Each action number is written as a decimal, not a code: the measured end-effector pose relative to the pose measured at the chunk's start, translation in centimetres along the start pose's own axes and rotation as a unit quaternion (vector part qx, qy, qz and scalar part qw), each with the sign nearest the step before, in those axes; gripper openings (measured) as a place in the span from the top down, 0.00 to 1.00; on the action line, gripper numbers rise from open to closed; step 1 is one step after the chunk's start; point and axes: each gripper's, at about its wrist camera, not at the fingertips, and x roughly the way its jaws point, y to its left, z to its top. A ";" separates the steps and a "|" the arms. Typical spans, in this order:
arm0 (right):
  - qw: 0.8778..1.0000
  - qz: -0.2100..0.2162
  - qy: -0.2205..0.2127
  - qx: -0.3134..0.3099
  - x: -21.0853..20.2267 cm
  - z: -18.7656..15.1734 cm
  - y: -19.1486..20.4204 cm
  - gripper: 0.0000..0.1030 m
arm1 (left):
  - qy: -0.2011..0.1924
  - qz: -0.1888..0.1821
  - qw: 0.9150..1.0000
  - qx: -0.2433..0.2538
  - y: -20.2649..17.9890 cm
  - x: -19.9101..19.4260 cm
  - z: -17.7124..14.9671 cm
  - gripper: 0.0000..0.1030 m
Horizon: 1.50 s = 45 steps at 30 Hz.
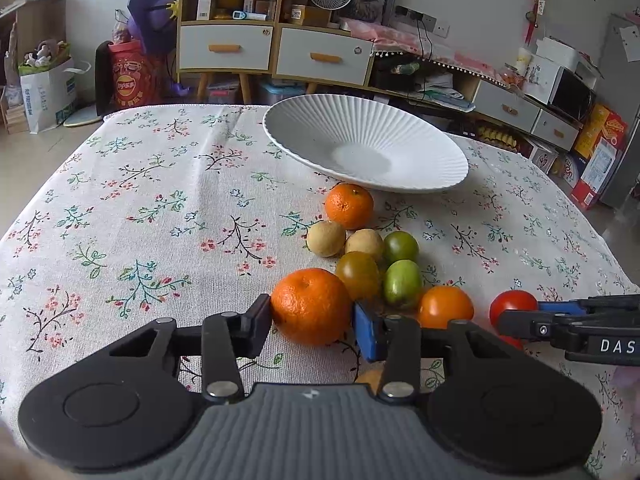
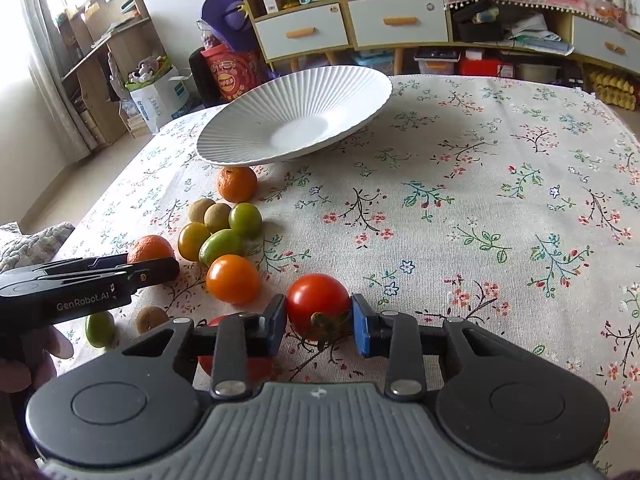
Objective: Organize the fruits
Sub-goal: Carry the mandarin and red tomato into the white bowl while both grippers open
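While both grippers sit low over the floral tablecloth (image 2: 480,184), each has a fruit between its fingers. The left gripper (image 1: 312,320) brackets the large mandarin (image 1: 311,306), black pad touching its left side and blue pad against its right, so it reads as clamped on the fruit, which rests on the cloth. The right gripper (image 2: 319,322) grips the red tomato (image 2: 318,306) the same way, blue pads pressed on both flanks with the dried calyx turned toward the camera; the tomato looks to sit on the cloth too.

Just ahead of the left gripper, the loose pile spreads out: an olive-yellow small fruit (image 1: 357,274) touching the mandarin, a green one (image 1: 402,283) beside it, an orange tomato (image 1: 446,306) to the right, then two pale yellow fruits (image 1: 326,238) and another green one (image 1: 401,247). Beyond them a smaller mandarin (image 1: 349,205) lies just under the near rim of the ribbed white plate (image 1: 400,132), which holds nothing yet.

Closer to the person than the right gripper's fingers, partly hidden under them, lie another red tomato (image 2: 208,360), a brownish fruit (image 2: 151,319) and a green one (image 2: 99,329).

Taking the outermost fruits first seems sensible: each stands at the edge of the cluster, so fingers can close without knocking neighbours. The plate, straight ahead and well apart, is the likely destination.
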 end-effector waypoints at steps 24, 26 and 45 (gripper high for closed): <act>0.999 0.002 -0.042 -0.021 -0.5 8.3 1.3 0.70 | -0.014 -0.026 1.000 -0.005 -0.6 -0.1 5.8 0.62; 0.999 0.005 -0.044 -0.026 0.1 9.3 1.3 0.70 | -0.012 -0.028 1.000 -0.001 -0.8 0.5 6.4 0.62; 0.997 0.041 -0.010 -0.062 8.5 12.9 -0.3 0.70 | -0.011 -0.032 0.994 0.105 -3.8 8.4 8.8 0.62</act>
